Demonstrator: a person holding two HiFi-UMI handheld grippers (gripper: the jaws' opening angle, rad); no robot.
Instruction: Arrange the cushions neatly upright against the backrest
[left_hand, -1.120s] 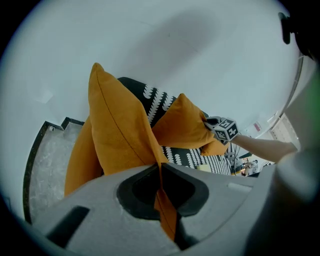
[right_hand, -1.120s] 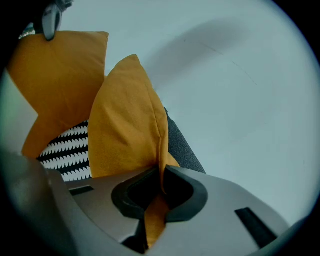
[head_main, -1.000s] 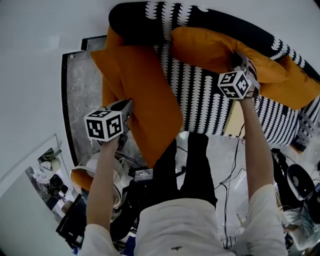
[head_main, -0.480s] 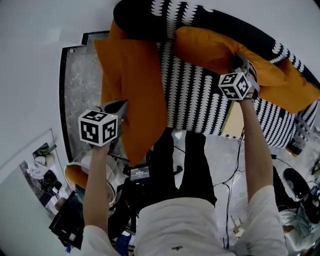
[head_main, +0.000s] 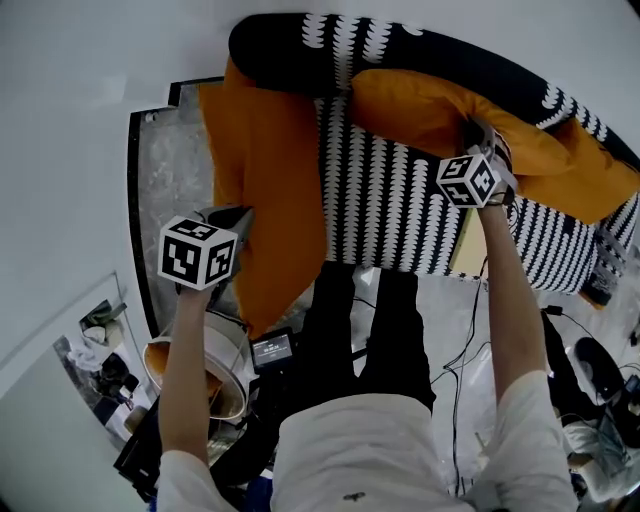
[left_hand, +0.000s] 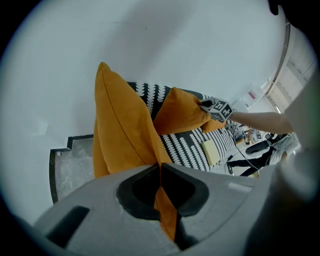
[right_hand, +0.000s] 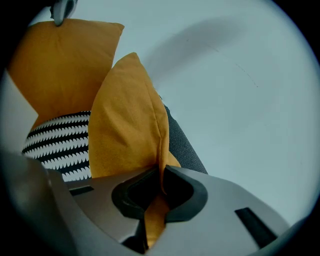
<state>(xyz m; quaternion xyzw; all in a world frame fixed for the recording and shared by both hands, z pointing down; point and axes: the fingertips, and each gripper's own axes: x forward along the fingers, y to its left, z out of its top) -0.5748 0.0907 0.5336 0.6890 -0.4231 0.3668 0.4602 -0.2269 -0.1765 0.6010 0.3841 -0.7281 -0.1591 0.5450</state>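
Note:
Three orange cushions lie on a black-and-white patterned sofa (head_main: 400, 215). My left gripper (head_main: 236, 216) is shut on a corner of the left cushion (head_main: 265, 180), which hangs lifted at the sofa's left end. In the left gripper view its seam (left_hand: 160, 175) is pinched between the jaws and the cushion (left_hand: 122, 130) stands edge-on. My right gripper (head_main: 479, 137) is shut on the edge of the middle cushion (head_main: 420, 105), which leans on the dark backrest (head_main: 290, 45). The right gripper view has that cushion (right_hand: 127, 120) clamped in the jaws. The third cushion (head_main: 585, 175) lies at the right.
A pale yellow block (head_main: 466, 246) sits at the sofa's front edge. Left of the sofa is a grey marbled floor patch (head_main: 170, 180) with a black border. A round white basket (head_main: 215, 365), a small device and cables lie by the person's legs.
The left gripper has risen and rolled, and the left cushion has swung with it towards the sofa's left end, more edge-on. The right gripper and middle cushion have stayed still.

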